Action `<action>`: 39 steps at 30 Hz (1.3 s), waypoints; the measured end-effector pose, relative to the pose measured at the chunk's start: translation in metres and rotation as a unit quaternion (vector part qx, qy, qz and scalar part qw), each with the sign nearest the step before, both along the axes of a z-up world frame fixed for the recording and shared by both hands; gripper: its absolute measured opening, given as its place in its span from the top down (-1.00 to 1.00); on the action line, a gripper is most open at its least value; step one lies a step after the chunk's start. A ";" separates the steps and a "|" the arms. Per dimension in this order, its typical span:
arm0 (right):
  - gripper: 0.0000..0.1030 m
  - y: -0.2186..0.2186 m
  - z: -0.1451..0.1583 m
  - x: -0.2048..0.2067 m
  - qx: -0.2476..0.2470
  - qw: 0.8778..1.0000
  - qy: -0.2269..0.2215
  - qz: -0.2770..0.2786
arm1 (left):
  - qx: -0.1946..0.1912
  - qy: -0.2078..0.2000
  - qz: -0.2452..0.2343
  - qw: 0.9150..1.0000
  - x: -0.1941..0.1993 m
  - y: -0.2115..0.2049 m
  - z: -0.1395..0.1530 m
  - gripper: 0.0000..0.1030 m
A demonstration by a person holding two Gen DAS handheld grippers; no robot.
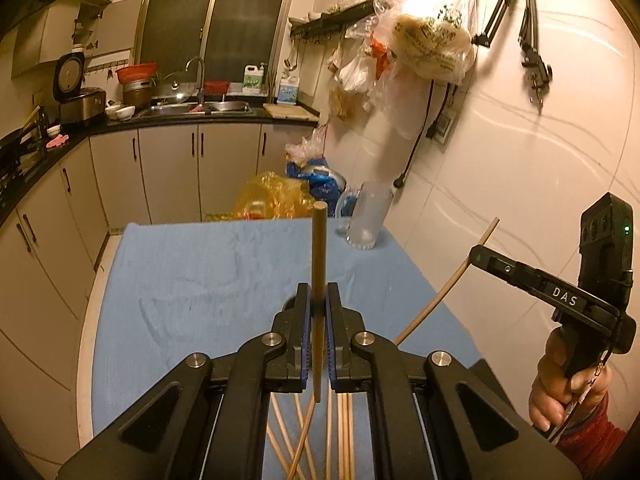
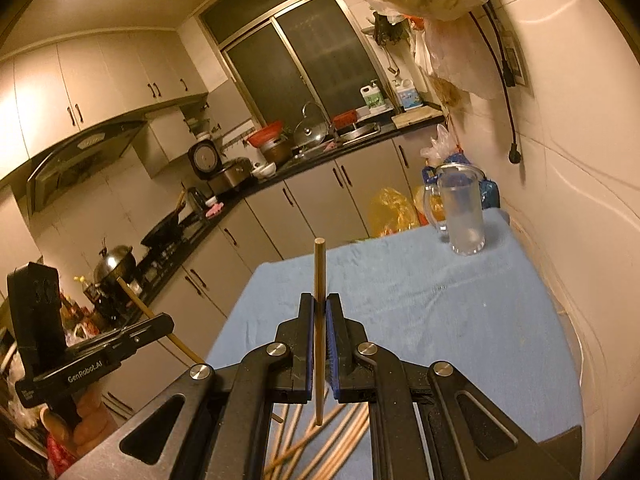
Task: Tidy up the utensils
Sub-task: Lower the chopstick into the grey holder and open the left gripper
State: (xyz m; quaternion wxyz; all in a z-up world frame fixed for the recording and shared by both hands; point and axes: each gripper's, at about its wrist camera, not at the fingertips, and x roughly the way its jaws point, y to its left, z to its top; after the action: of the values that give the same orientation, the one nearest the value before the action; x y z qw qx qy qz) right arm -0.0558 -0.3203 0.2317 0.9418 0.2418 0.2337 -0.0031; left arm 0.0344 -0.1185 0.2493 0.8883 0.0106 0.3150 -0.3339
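Note:
My left gripper [image 1: 319, 300] is shut on a wooden chopstick [image 1: 319, 248] that stands upright between its pads, above the blue cloth [image 1: 208, 280]. My right gripper [image 2: 319, 304] is shut on another chopstick [image 2: 319, 272], also upright. Several loose chopsticks [image 1: 320, 440] lie on the cloth under the left gripper and also show under the right gripper [image 2: 332, 436]. A clear glass mug [image 2: 462, 212] stands at the table's far right corner, seen in the left wrist view too [image 1: 368, 216]. The right gripper [image 1: 476, 254] with its chopstick appears at the right of the left wrist view.
The cloth-covered table [image 2: 440, 320] sits against a white tiled wall [image 1: 540, 160]. Plastic bags [image 1: 276, 196] lie beyond its far edge. Kitchen cabinets and a counter with a sink [image 1: 196, 108] run along the back and left. Bags hang on the wall [image 1: 428, 44].

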 end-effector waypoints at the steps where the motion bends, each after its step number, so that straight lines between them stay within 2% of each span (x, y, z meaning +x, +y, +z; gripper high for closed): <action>1: 0.87 -0.001 0.004 0.003 0.001 1.000 -0.002 -0.001 | -0.003 -0.003 0.001 1.000 0.003 -0.002 0.004 0.88; 7: 0.87 -0.014 0.026 0.028 0.003 1.000 -0.018 -0.014 | -0.023 -0.010 0.010 1.000 0.030 -0.010 0.025 0.88; 12: 0.87 -0.024 0.026 0.053 0.010 1.000 -0.011 -0.021 | -0.040 0.012 0.017 0.999 0.060 -0.021 0.019 0.88; 18: 0.87 -0.027 0.001 0.084 0.009 1.000 0.022 -0.016 | -0.028 0.048 0.014 0.998 0.090 -0.037 -0.018 0.88; 26: 0.87 -0.022 -0.057 0.122 0.024 0.995 0.093 0.006 | -0.006 0.098 0.004 0.995 0.114 -0.052 -0.070 0.88; 30: 0.87 -0.022 -0.080 0.136 0.032 0.992 0.119 0.010 | -0.001 0.113 0.005 0.994 0.122 -0.054 -0.087 0.88; 35: 0.85 -0.024 -0.089 0.141 0.025 0.992 0.120 0.004 | 0.000 0.115 0.005 0.993 0.125 -0.053 -0.094 0.87; 36: 0.85 -0.025 -0.089 0.142 0.027 0.992 0.121 0.003 | 0.000 0.114 0.005 0.994 0.124 -0.052 -0.094 0.84; 37: 0.80 -0.026 -0.090 0.142 0.029 0.992 0.122 0.005 | -0.001 0.113 0.006 0.994 0.124 -0.051 -0.094 0.71; 39: 0.59 -0.026 -0.089 0.140 0.032 0.992 0.119 0.004 | -0.004 0.105 0.008 0.994 0.122 -0.048 -0.091 0.53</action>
State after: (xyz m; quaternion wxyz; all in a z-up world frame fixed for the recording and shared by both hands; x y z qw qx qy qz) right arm 0.0837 -0.3460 0.1428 0.8991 0.2684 0.3452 -0.0204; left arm 0.1562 -0.1665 0.1587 0.8528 -0.0305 0.4056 -0.3274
